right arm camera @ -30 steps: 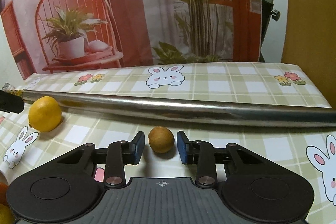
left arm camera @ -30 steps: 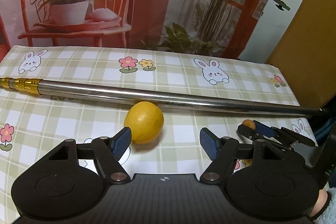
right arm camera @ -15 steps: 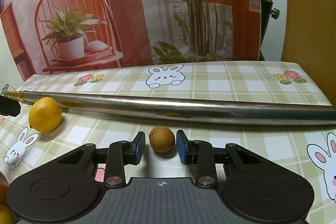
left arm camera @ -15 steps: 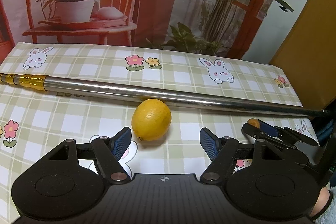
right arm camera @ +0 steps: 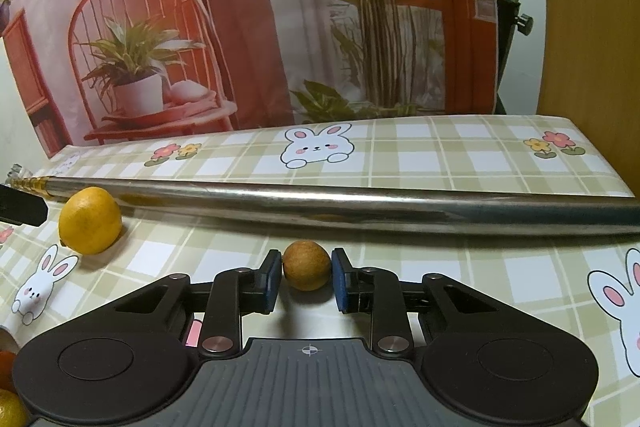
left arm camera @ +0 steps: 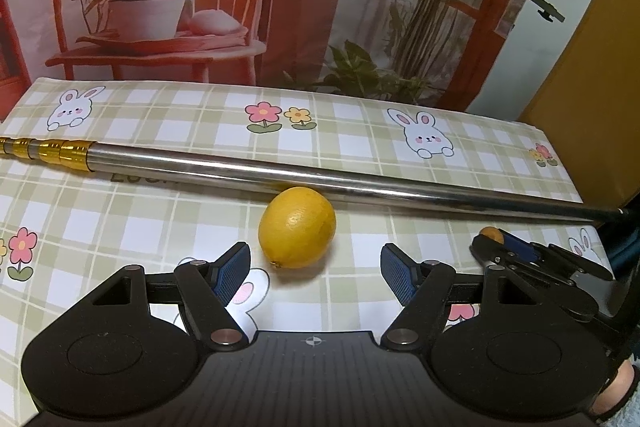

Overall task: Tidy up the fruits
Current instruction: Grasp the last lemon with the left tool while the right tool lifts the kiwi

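Left wrist view shows the left gripper with jaws spread wide and empty, a lemon lying on the checked surface just ahead of them and touching a long metal pole behind it. Right wrist view shows the right gripper with jaws narrowed on a small brown fruit, both pads seemingly touching it, though whether it is lifted is unclear; beyond lies the pole, the lemon at far left.
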A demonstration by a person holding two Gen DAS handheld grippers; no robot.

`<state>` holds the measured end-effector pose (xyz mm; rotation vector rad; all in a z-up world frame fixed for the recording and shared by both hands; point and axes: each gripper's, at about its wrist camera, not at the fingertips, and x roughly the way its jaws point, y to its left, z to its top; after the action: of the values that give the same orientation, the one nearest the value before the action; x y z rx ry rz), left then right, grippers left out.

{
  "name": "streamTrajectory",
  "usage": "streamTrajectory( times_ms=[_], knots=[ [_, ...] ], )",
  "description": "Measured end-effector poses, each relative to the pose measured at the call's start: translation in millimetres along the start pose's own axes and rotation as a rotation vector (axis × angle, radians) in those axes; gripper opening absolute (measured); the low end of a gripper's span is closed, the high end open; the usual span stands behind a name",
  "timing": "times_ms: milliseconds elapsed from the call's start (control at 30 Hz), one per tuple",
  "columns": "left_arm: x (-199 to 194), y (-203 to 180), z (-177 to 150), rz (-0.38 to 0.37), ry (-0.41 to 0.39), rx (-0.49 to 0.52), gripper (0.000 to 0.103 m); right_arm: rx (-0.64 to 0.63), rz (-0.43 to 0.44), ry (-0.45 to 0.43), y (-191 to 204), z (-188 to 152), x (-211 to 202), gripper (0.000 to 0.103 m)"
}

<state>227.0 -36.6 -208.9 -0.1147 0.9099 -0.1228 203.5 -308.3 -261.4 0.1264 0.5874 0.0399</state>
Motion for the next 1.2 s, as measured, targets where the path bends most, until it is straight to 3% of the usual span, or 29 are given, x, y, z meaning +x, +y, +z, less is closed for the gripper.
streamTrajectory(
  times_ms=[200, 400, 600, 800, 933, 1200],
  knots=[
    [4.4, 0.5, 1.3, 0.007, -0.007, 0.018, 0.074, 0.002, 0.008, -0.003, -0.5, -0.9, -0.9, 0.024],
    [20.6, -2.7, 4.6, 0.050, -0.063, 0.120, 0.074, -0.024, 0.007, -0.004, 4.1, -2.8, -1.5, 0.024],
    [40.4, -1.3, 7.4, 0.046, -0.047, 0.165, 0.074, -0.047, 0.007, -0.006, 8.3, -3.6, -2.0, 0.024],
    [54.7, 4.7, 9.6, 0.018, -0.015, 0.127, 0.072, -0.049, 0.010, -0.007, 7.6, -4.0, -2.9, 0.024],
    [62.4, 7.6, 8.8, 0.003, 0.009, 0.110, 0.059, -0.048, 0.011, -0.007, 7.5, -3.8, -2.9, 0.024],
    [54.3, 9.4, 2.8, -0.012, 0.016, 0.124, 0.058, -0.038, 0.016, -0.008, 6.5, -3.8, -3.2, 0.024]
  ],
)
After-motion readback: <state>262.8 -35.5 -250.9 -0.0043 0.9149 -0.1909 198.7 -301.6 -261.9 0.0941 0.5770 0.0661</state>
